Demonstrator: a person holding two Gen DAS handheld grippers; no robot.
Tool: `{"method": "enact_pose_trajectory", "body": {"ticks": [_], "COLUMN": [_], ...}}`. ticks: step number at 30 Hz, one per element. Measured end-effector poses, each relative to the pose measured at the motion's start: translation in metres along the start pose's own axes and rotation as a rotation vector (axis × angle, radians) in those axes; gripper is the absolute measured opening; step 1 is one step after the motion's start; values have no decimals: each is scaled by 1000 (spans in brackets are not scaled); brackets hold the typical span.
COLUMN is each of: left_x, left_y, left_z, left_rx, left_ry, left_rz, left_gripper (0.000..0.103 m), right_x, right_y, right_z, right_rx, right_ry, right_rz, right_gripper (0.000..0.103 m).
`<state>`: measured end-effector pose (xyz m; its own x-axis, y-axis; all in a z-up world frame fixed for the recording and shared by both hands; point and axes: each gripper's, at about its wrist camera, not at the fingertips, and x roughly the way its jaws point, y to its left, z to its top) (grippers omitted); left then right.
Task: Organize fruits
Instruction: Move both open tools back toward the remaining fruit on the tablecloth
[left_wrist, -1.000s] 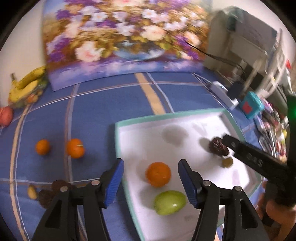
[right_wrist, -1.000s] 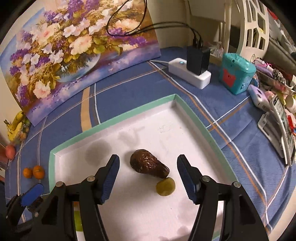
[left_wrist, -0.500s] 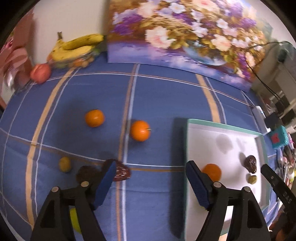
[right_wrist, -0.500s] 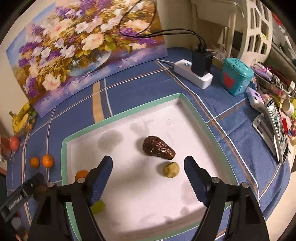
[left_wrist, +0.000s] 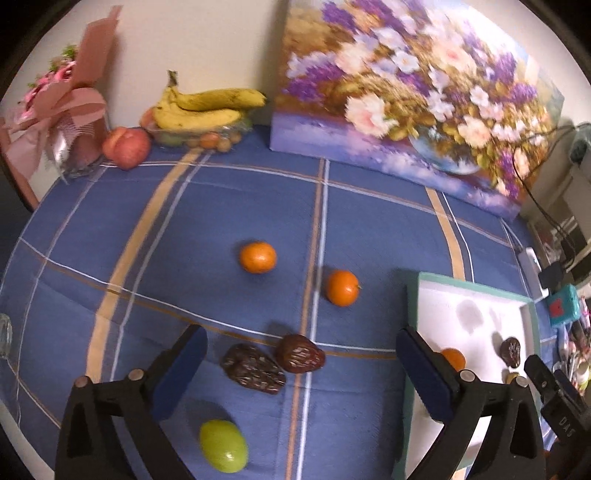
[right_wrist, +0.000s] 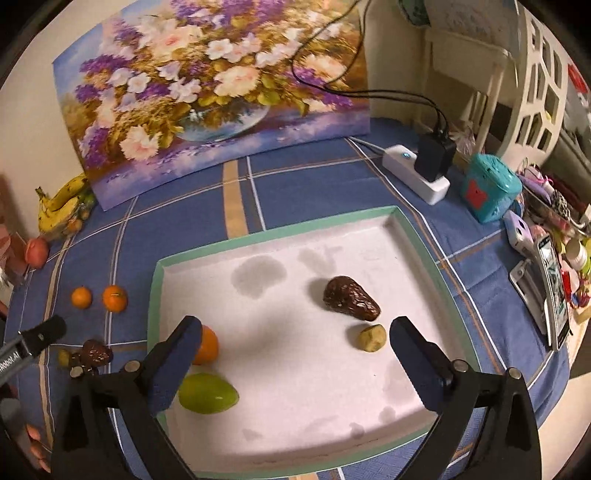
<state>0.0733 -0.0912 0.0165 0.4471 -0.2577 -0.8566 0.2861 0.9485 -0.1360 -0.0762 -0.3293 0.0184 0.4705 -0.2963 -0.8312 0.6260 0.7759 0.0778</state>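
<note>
Two hand-held grippers are in view, both with jaws spread wide and holding nothing. The landmark is the white tray (right_wrist: 295, 229) with a green rim, resting on the blue plaid tabletop (left_wrist: 221, 206).

Left of the tray, the left hand-held gripper (left_wrist: 301, 373) hovers over loose fruit. Between and just ahead of its blue pads lie two brown dates (left_wrist: 253, 368) (left_wrist: 300, 353), touching each other. A green fruit (left_wrist: 223, 450) lies nearer the camera, below the dates. Two mandarins (left_wrist: 258, 257) (left_wrist: 342, 287) sit farther out, apart from each other. At the far-left back of the tabletop, well apart from the tray, are a banana bunch (left_wrist: 207, 107) and a peach (left_wrist: 126, 147).

Inside the tray, the right hand-held gripper (right_wrist: 295, 360) hovers above the white floor. At the tray's left side lie a mandarin (right_wrist: 207, 345), partly hidden by the left pad, and a green fruit (right_wrist: 207, 392) just below it. Toward the tray's right side lie a brown date (right_wrist: 350, 297) and a small yellowish fruit (right_wrist: 372, 338) just beside it.

Behind the tray stands a floral painting (right_wrist: 207, 92); to its right rear are a white power strip (right_wrist: 415, 173) and a teal box (right_wrist: 491, 192).
</note>
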Motion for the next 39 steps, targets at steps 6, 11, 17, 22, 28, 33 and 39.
{"method": "enact_pose_trajectory", "body": {"ticks": [6,11,17,22,28,33,39], "left_x": [-10,-21,-38,-55,-56,-31,2], "left_y": [18,32,51,80,118,127,112], "left_z": [1,0,1,0,-10,-28,-47], "left_rx": [-37,-64,-72,-140,-222,-265,-246], "left_ry": [-43,-113,-148,-194,-177,-54,106], "left_rz": [-13,-40,-54,-17,29,-7,-63], "left_gripper": [103,103,103,103,102,101,84], "right_x": [-4,-7,-7,-15,-14,-7,8], "right_y": [11,21,46,64,87,103,121], "right_z": [-1,-1,-2,-1,0,-5,-13], "right_rx": [-5,-1,-90,-114,-101,-114,-138], "right_ry": [-29,-38,-24,-57,-52,-16,53], "right_rz": [39,94,97,185,266,297,323], "right_gripper": [101,101,101,101,101,92,87]}}
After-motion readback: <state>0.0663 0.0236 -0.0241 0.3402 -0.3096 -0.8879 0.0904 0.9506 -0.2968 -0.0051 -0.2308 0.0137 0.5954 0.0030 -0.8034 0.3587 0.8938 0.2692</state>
